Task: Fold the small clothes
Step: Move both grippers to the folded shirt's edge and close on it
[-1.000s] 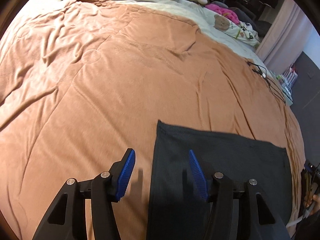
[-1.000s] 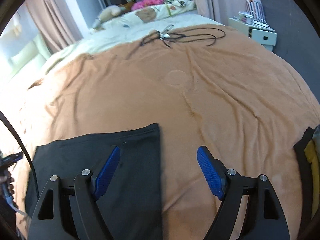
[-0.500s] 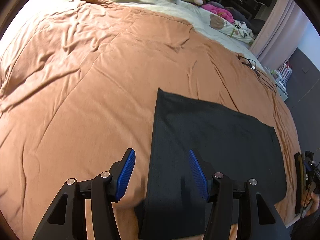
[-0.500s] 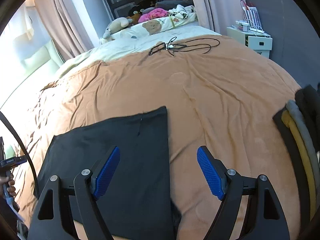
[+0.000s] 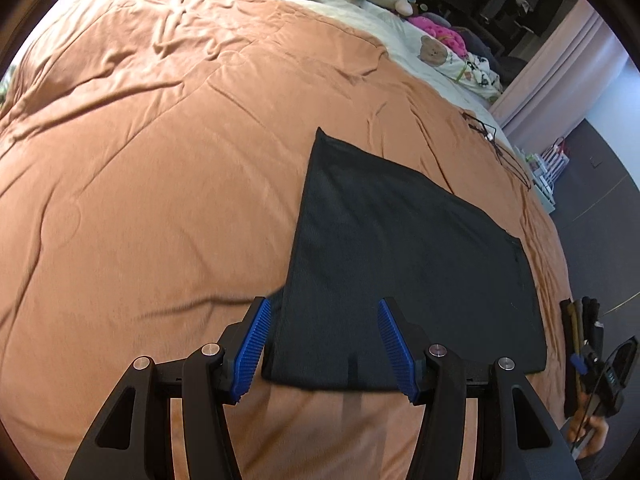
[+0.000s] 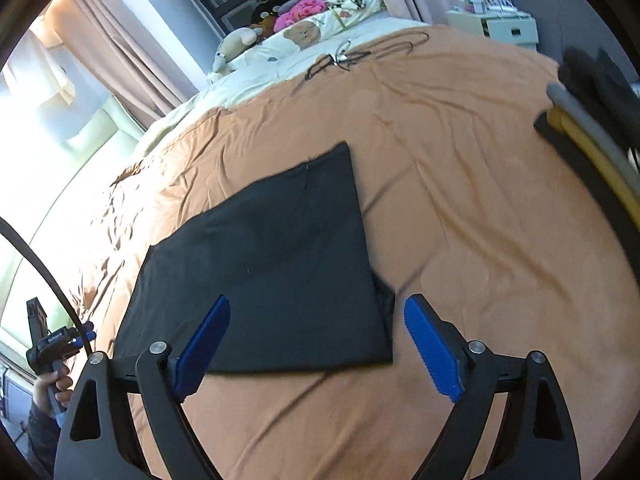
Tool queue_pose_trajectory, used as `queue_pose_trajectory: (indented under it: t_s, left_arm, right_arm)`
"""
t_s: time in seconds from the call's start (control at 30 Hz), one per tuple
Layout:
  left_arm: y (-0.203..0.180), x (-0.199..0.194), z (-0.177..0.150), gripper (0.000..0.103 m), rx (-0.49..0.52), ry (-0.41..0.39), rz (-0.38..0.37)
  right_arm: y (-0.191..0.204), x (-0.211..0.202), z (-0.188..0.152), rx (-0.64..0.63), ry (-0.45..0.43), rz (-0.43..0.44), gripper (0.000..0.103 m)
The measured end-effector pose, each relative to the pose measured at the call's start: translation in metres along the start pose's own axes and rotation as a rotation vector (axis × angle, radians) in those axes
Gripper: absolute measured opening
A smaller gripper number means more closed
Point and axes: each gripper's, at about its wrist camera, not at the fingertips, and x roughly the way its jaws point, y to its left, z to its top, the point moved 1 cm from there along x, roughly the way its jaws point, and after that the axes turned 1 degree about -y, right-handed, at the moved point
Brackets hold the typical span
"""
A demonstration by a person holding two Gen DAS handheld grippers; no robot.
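I see the black garment [image 5: 400, 264] lying flat on the bed, folded into a rough rectangle whose long axis runs across my reach, from my left tool [image 5: 322, 344] toward my right tool [image 6: 316, 344]. Its near edge lies just ahead of both tools, and its far corner points toward the pillows. The fabric looks matte and finely knit, with crisp straight edges; a small flap pokes out from under its right side [image 6: 385, 292].

My left tool is released, its ribbed blue pads [image 5: 253, 350] spread over the garment's near left corner, with nothing pinched. My right tool's jaws are opening, set over the near right corner, and nothing is gripped between them.

The orange bedspread [image 5: 160, 168] is soft, quilted and creased. Beyond it lie a cream sheet [image 6: 280, 68], a tangled black cable [image 6: 352, 54], a plush toy [image 6: 236, 42] and pink cloth [image 6: 302, 10]. A stack of folded clothes [image 6: 592, 132], black, grey and yellow, rests at the bed's right edge. Pale curtains [image 6: 116, 52] hang by a bright window, and a white drawer unit [image 6: 500, 26] stands beside the bed.
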Motion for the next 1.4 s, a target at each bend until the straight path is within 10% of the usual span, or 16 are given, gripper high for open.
queue_pose_trajectory:
  t_s: [0.43,0.67,1.4]
  left_arm:
    - [0.019,-0.001,-0.045,0.058,-0.109,0.03,-0.06]
    - [0.029,0.005,-0.054,0.057,-0.188,0.051,-0.129]
    - [0.062,0.031,-0.066,0.038,-0.477,-0.03,-0.195]
  right_arm:
    - [-0.029,0.01,-0.028,0.169,0.057,0.069,0.09]
    - [-0.055,0.029,-0.033,0.31,0.09,0.141,0.06]
    - [-0.076,0.036,-0.058,0.496,-0.025,0.162,0.041]
